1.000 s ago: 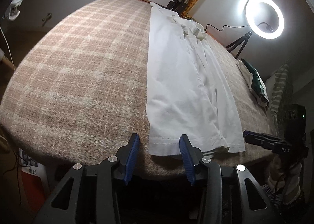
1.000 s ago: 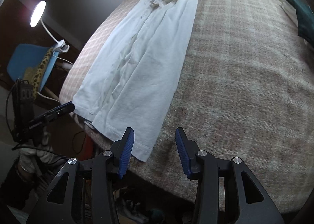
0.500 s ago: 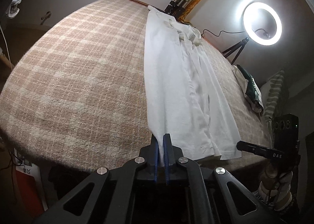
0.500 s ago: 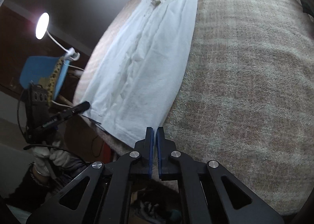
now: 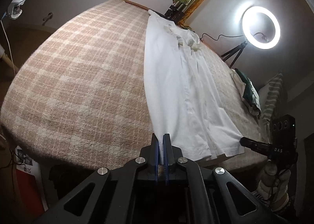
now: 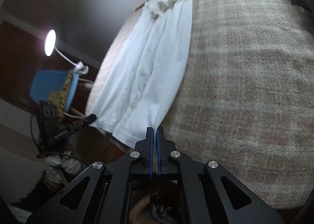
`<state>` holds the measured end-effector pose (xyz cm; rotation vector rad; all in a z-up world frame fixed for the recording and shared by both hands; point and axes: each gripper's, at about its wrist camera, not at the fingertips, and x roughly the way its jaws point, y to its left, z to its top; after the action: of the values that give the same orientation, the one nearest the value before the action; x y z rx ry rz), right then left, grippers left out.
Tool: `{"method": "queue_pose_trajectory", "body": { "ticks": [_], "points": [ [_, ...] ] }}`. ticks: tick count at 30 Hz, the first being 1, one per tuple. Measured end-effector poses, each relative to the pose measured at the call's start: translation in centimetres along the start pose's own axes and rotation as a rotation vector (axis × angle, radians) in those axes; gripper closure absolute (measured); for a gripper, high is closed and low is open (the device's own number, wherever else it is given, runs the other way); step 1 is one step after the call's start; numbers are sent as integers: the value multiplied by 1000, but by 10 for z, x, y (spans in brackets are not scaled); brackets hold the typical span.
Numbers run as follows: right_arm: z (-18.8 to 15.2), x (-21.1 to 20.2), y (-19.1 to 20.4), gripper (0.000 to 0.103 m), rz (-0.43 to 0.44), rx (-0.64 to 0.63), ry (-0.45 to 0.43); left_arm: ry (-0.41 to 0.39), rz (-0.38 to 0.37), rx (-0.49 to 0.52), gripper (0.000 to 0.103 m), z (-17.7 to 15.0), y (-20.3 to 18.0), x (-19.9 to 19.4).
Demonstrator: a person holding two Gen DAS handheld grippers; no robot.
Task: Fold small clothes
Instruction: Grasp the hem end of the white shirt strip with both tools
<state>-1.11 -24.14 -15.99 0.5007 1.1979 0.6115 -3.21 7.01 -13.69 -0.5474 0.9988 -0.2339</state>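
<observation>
**Now both hem corners are pinched, ready for the lengthwise fold**

Already narrowed to a long strip, the white shirt (image 5: 176,90) is laid along the bed (image 5: 78,78), on its checked blanket, collar at the far end, hem at the near edge. The left gripper (image 5: 161,145) is seen with jaws pressed together on one hem corner; the right gripper (image 6: 154,137) is likewise clamped on the other. The grasp step is judged complete. Next, both corners would need to be lifted together and carried toward the collar, kept level so the strip is halved squarely.
</observation>
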Motion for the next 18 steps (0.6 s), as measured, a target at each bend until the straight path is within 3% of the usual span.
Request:
{"method": "queue_pose_trajectory", "body": {
  "ticks": [6, 18],
  "points": [
    [19, -9, 4, 101, 28, 5, -38, -2, -21, -12, 102, 24, -8, 2],
    [80, -4, -4, 101, 1, 34, -117, -45, 14, 1, 102, 97, -21, 24]
  ]
}}
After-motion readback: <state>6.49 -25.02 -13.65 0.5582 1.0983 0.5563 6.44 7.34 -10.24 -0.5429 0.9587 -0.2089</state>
